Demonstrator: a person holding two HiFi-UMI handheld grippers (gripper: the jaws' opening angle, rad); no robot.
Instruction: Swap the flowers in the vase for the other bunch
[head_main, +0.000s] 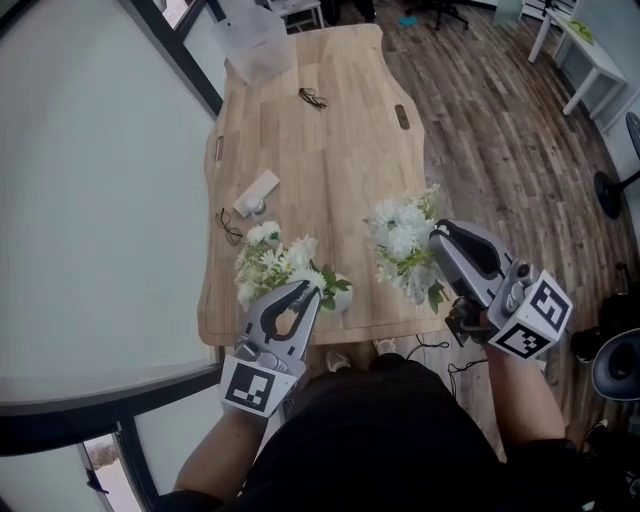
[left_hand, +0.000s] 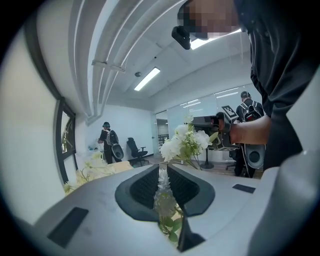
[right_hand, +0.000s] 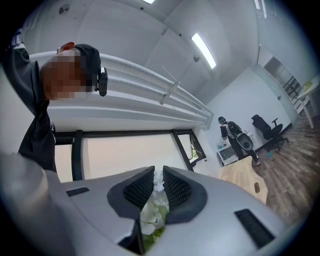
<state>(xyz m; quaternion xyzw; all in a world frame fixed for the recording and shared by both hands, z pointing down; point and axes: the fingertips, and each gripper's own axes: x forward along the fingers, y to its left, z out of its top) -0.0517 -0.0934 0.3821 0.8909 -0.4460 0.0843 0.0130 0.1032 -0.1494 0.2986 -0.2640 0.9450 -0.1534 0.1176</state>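
Two bunches of white flowers are off the table (head_main: 330, 150), one in each gripper.

Left gripper (head_main: 308, 292): jaws clenched on the left bunch (head_main: 272, 262), which is held over the table's near left corner. In the left gripper view the pads (left_hand: 145, 186) press a white sprig with green leaves (left_hand: 164, 197).

Right gripper (head_main: 436, 236): jaws clamped on the right bunch (head_main: 400, 240), held over the table's near right edge. The right gripper view shows white blooms (right_hand: 152, 212) pinched between the pads (right_hand: 176, 189).

The bunches are apart, side by side. A pale rounded shape (head_main: 341, 296) sits beside the left gripper's tip; I cannot tell whether it is the vase.

Farther along the table: a clear plastic tub (head_main: 255, 45), spectacles (head_main: 312, 97) and a small white block (head_main: 256, 192).
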